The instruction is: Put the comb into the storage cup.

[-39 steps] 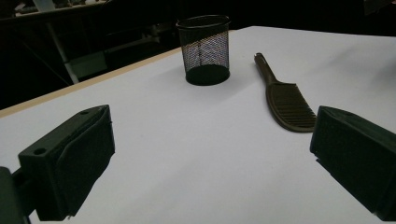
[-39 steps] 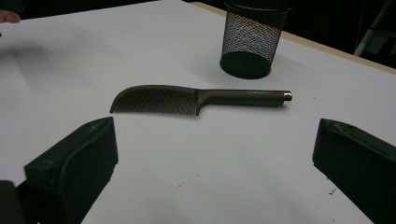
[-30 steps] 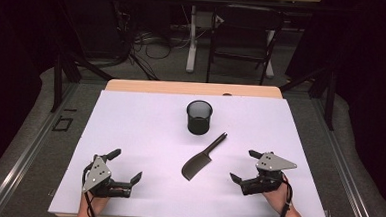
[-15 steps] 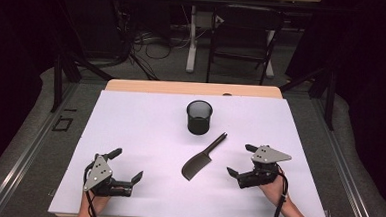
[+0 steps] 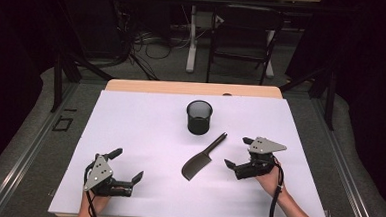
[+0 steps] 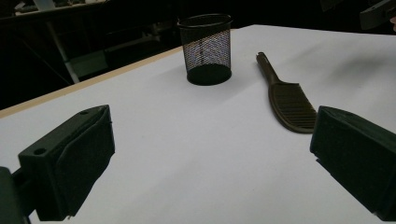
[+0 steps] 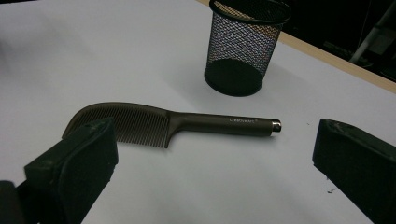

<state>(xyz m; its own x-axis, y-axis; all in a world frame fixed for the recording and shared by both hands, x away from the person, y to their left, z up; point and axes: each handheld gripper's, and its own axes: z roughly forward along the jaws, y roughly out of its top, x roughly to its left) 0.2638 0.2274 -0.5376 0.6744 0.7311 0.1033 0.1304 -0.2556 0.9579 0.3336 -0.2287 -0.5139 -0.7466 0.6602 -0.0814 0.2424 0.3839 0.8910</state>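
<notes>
- A white table (image 5: pixel 144 136) is seen from above, with a person's two hands coming in from the bottom edge, each holding a two-jaw gripper.
- A dark brown comb (image 5: pixel 201 159) lies flat near the middle of the table, apart from everything else. Its handle points up and to the right toward the far side, and its wide toothed head is nearer the person.
- A black mesh cup (image 5: pixel 199 117) stands upright just beyond the comb's handle tip, near it but not touching.
- The right gripper (image 5: pixel 238 153) sits at the right, just beside the comb and facing it. Its jaws are spread wide and hold nothing.
- In the right gripper view, the comb (image 7: pixel 173 123) lies crosswise between the two black jaws, a little beyond them, teeth toward the camera. Small white lettering is printed on the handle. The mesh cup (image 7: pixel 243 44) stands behind the comb.
- The left gripper (image 5: pixel 127 165) rests low at the bottom left of the table, well apart from the comb. Its jaws are also spread wide and hold nothing.
- In the left gripper view, the comb (image 6: pixel 285 95) and the mesh cup (image 6: pixel 207 49) lie farther off on the white surface.
</notes>
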